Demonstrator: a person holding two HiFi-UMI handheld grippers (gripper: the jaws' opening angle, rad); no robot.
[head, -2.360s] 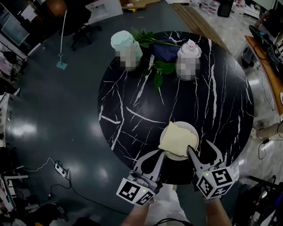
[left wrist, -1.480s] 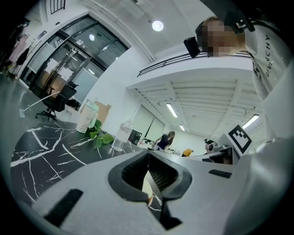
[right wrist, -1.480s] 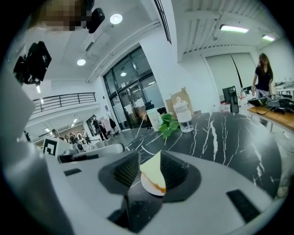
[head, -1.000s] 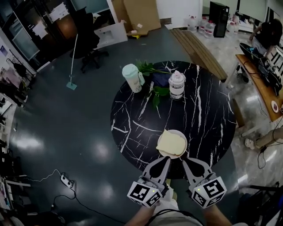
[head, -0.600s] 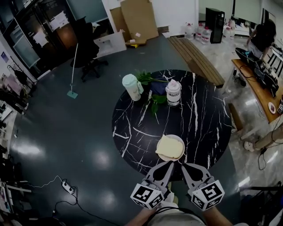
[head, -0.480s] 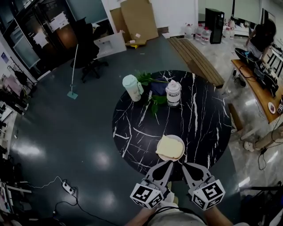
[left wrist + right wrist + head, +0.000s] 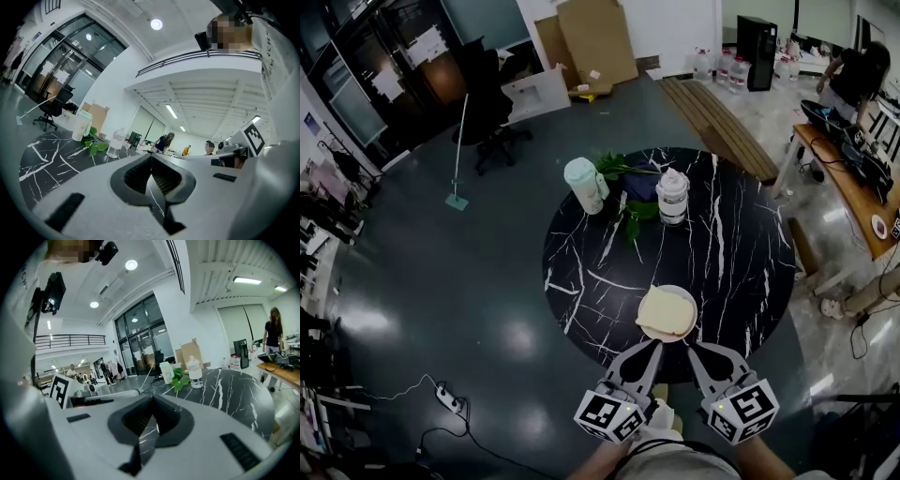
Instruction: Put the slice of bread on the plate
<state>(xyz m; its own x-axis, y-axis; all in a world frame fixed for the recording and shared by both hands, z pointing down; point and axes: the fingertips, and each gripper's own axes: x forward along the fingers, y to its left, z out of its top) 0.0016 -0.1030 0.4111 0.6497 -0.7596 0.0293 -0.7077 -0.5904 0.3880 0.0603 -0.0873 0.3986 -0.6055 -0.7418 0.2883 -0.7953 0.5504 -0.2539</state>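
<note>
Round black marble desk [image 7: 722, 244] in a big office hall. At its 6 o'clock edge, left claw [image 7: 652, 346] and right claw [image 7: 695, 350], both closed and empty. Just beyond them, bread [image 7: 667, 311] flat on plate [image 7: 673, 338]. Toward 12 o'clock, cup [image 7: 584, 185], leaves [image 7: 636, 211], bottle [image 7: 672, 197].

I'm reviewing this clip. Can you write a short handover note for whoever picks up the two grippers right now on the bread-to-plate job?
Left gripper: shut, nothing between its jaws, tips at the table's near edge just short of the plate.
Right gripper: shut, empty, alongside the left one.
Things: the slice of bread lies flat on the white plate, on the near part of the black marble table. Neither gripper holds it.
Done: bread is on the plate.
Left: nothing that I can see.
</note>
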